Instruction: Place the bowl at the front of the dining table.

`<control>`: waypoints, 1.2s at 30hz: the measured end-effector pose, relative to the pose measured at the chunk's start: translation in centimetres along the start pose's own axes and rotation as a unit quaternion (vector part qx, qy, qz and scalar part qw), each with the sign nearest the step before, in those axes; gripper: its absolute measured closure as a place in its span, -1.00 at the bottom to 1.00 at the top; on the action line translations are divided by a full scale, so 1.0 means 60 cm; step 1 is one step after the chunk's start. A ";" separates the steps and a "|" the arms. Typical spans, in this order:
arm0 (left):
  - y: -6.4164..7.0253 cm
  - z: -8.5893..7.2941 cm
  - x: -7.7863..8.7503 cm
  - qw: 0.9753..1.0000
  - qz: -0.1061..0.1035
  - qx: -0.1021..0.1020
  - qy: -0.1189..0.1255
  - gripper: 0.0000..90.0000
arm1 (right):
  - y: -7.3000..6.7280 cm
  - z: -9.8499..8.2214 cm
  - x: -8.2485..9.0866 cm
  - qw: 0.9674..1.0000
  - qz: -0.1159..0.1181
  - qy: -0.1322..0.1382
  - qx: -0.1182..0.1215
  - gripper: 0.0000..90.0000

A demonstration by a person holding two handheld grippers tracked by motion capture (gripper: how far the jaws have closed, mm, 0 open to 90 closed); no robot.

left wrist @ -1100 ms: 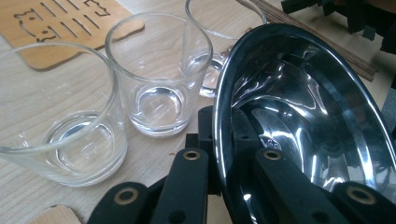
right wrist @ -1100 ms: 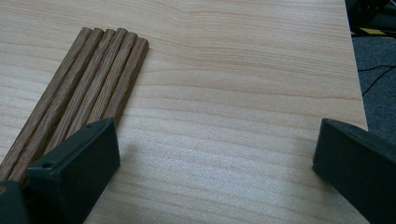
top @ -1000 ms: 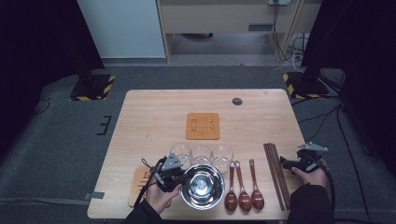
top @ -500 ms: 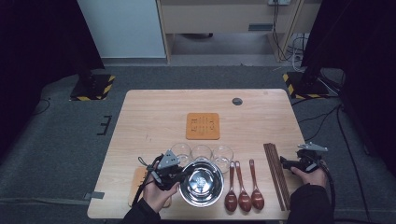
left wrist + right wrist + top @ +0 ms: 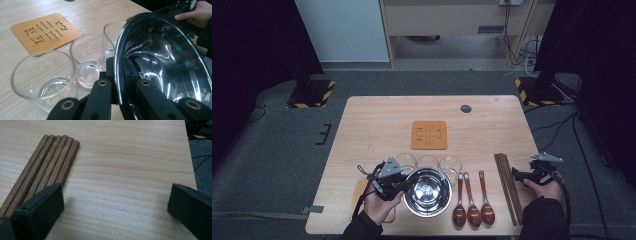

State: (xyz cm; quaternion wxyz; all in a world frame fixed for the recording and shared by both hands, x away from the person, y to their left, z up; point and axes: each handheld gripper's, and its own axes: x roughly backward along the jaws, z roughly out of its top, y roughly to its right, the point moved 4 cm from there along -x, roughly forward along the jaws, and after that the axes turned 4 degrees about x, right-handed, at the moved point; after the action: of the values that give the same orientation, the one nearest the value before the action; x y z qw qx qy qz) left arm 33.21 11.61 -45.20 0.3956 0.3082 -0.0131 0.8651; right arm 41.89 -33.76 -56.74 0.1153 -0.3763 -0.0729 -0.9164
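Got my left gripper (image 5: 404, 182) clamped on the steel bowl's (image 5: 428, 192) rim, right gripper (image 5: 518, 175) wide open by the chopsticks (image 5: 507, 187).

Steel bowl (image 5: 162, 67) cut off at right and bottom edges in left gripper view. Chopsticks (image 5: 42, 170) run out past the left edge; near ends hidden behind the left finger.

Both grippers are black: the left gripper (image 5: 404, 184) carries a grey three-cornered plate, brass-ringed jaw pivots and a trailing black cable; sleeves are dark.
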 end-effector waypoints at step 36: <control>-0.007 0.095 -0.004 0.999 0.005 -0.017 0.051 0.91 | 0.000 0.000 0.000 1.000 0.000 0.000 0.000 -0.99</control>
State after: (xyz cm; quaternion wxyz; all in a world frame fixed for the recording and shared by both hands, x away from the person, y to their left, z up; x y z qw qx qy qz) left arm 36.60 10.24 -40.81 0.3964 0.2569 -0.0091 0.8813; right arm 41.89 -33.76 -56.74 0.1153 -0.3763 -0.0732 -0.9164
